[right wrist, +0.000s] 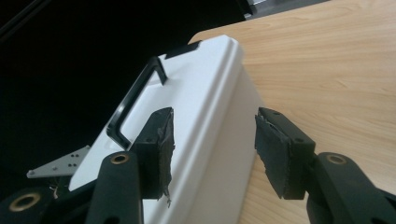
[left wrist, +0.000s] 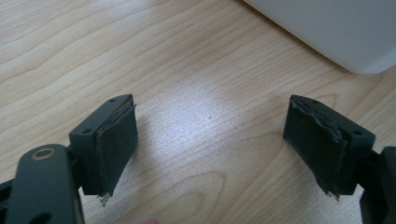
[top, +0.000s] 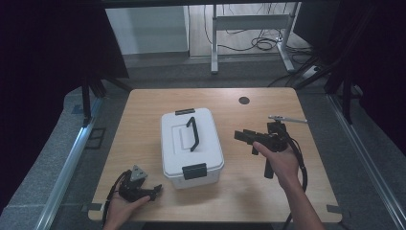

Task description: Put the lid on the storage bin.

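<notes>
A white lidded box (top: 190,146) with a black carry handle (top: 193,133) and black latches stands in the middle of the wooden table (top: 239,191). My right gripper (top: 245,139) hovers just right of the box and points at it, apart from it. In the right gripper view its jaws (right wrist: 214,116) stand open with nothing between the pads, and the box (right wrist: 205,93) and handle (right wrist: 133,100) lie ahead. My left gripper (top: 154,190) rests near the front left edge, short of the box. In the left gripper view it (left wrist: 210,109) is open over bare wood, with a box corner (left wrist: 345,32) ahead.
A thin silvery pen-like thing (top: 287,118) lies on the table behind my right hand. A dark round hole (top: 244,100) sits near the far edge. Beyond the table are desk legs (top: 214,43) and floor cables. Bare wood lies in front of the box.
</notes>
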The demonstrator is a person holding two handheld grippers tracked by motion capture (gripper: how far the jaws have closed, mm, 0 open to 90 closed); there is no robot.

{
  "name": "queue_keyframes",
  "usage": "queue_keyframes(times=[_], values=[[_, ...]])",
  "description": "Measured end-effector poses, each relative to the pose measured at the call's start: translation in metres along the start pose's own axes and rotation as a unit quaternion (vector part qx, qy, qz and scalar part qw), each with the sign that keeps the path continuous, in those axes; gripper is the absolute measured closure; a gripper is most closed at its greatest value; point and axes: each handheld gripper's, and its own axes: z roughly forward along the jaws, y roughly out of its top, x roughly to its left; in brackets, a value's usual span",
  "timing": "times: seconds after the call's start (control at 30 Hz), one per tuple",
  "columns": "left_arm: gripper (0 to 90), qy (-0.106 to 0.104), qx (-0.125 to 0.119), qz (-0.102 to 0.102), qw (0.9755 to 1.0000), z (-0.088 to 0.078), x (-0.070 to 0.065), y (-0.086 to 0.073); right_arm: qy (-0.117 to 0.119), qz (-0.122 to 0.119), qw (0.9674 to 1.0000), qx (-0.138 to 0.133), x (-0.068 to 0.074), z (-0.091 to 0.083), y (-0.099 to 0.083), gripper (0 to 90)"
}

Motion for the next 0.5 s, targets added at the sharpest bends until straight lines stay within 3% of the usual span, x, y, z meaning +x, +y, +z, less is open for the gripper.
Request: queue_keyframes(times=[0.33, 0.5], values=[[17.6, 0.000, 0.000, 0.000, 1.0000, 0.000, 0.000, 0.000, -0.005, 0.008, 0.9997, -0.022, -0.033, -0.024, -0.027, 47.4], [17.6, 0.001, 0.000, -0.001, 1.0000, -0.001, -0.001, -0.001, -0.021, 0.009, 0.9995, -0.023, -0.049, -0.031, -0.042, 47.3]])
